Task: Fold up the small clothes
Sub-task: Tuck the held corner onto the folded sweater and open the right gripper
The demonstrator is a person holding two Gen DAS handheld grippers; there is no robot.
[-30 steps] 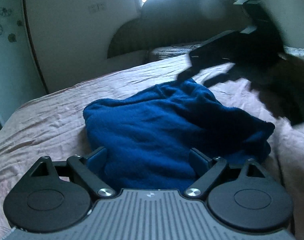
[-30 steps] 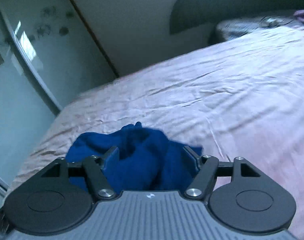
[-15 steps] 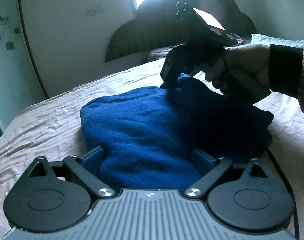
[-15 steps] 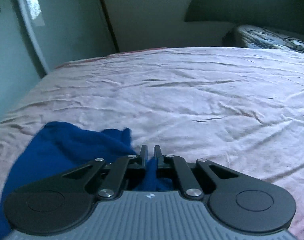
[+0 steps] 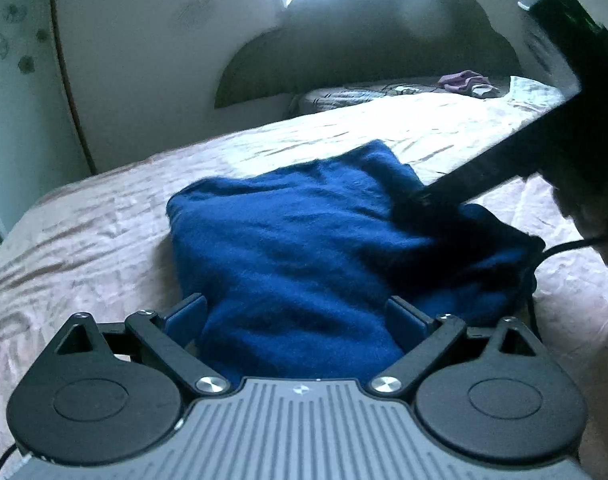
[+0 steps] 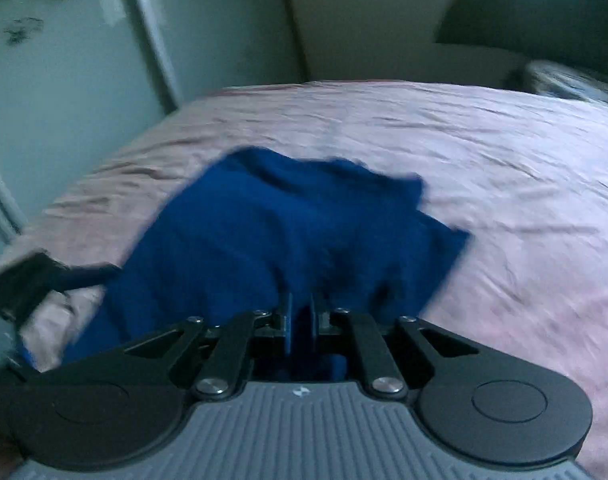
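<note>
Right wrist view: right gripper (image 6: pixel 302 312) pinched on fuzzy dark-blue knitted garment (image 6: pixel 272 236) lying on wrinkled pink bedsheet (image 6: pixel 503 168); left gripper (image 5: pixel 300 316) spread wide, straddling its near edge; advisable: carry fold across evenly, low, edges aligned

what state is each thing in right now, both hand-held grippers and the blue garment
left hand-held gripper: open, jaws wide either side of the cloth's near edge, not pinching
right hand-held gripper: shut on the blue garment, fabric bunched between its fingers
blue garment: rumpled, partly folded over itself, lying on the bed sheet
bed sheet: spread out, lightly wrinkled
</note>
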